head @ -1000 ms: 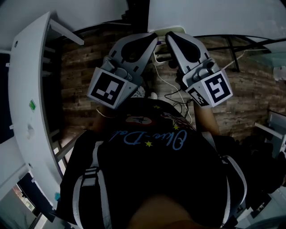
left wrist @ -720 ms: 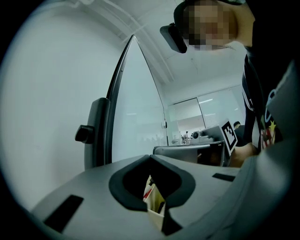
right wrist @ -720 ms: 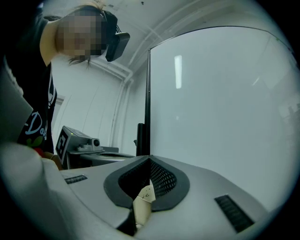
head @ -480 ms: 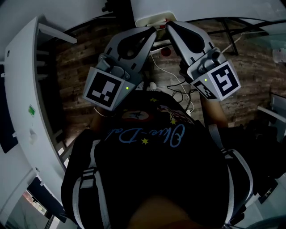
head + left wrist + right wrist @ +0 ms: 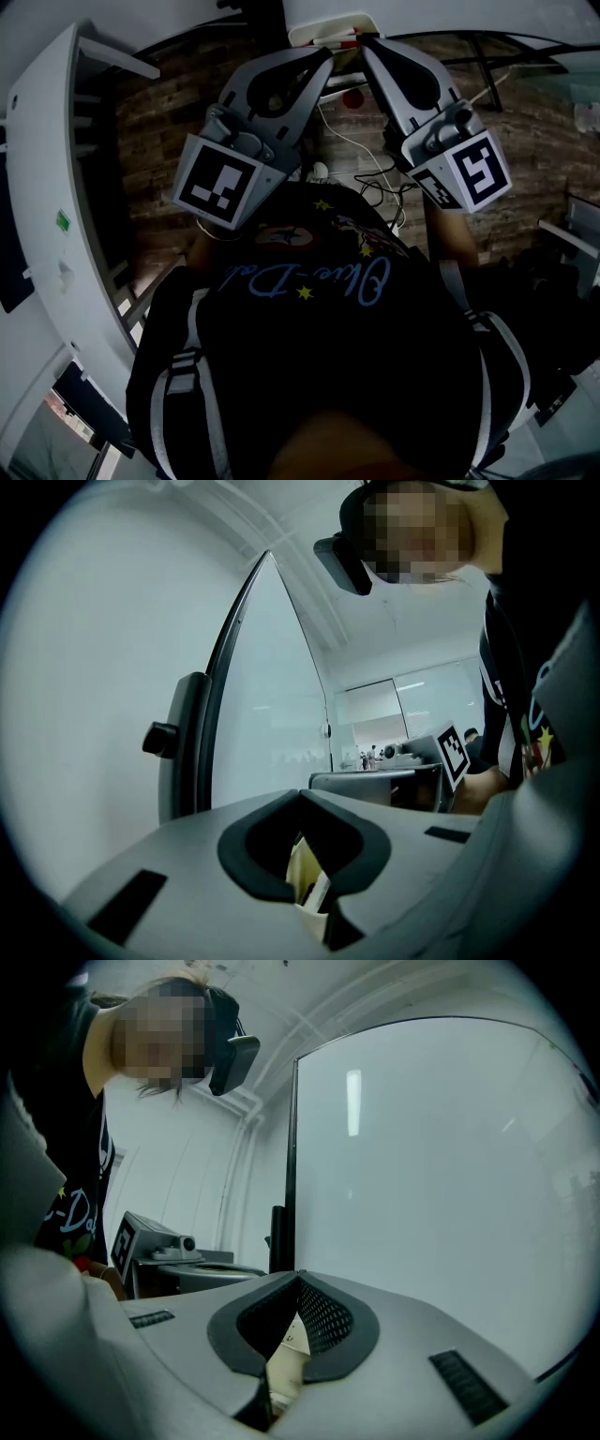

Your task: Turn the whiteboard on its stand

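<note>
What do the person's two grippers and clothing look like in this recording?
Both the left gripper and the right gripper have grey tapered jaws lined with black pads, each carrying a cube of black-and-white square markers. The person wears a black T-shirt with pale blue script and yellow stars, under grey harness straps.

Left claw [image 5: 326,56]: tip has moved forward and now lies at the near edge of the white tray [image 5: 323,26], touching or just short of it. Right claw [image 5: 366,43]: advanced likewise, tip at the same edge, marker cube shifted outward. Tray: out of sight a second ago, now just ahead of both tips.
</note>
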Available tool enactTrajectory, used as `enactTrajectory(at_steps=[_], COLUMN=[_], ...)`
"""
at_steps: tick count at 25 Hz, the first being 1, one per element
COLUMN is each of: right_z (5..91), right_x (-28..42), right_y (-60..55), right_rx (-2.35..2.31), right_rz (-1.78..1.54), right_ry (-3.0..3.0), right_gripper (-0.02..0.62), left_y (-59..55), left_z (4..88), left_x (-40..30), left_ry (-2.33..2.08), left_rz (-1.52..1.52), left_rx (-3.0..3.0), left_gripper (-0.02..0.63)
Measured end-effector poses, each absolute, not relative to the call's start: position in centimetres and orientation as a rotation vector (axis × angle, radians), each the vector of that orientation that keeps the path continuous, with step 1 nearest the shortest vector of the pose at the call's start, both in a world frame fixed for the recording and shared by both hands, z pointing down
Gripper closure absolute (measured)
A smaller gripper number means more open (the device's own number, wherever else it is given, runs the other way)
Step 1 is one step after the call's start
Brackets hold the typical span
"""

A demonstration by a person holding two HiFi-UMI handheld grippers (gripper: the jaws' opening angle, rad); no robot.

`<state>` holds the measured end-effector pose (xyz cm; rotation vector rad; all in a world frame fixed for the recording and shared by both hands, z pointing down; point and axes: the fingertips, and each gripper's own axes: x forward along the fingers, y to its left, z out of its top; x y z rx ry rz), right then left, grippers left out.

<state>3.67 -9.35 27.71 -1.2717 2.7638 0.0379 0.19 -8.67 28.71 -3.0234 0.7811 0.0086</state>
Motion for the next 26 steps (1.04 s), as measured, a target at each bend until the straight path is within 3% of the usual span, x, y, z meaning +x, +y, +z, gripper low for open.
enactTrajectory(at_steps=[26], right_z=[27.17], right_x=[2.7], right_y=[-8.38], right_rx=[-1.201], right_rz=[0.072], right_ry=[2.765], right_gripper=[0.56], left_y=[-7.92], left_z=[28.28], left_x=[-0.52], left_ry=[0.872], left_rz=[-0.004], left_rx=[-2.987], left_gripper=[0.595])
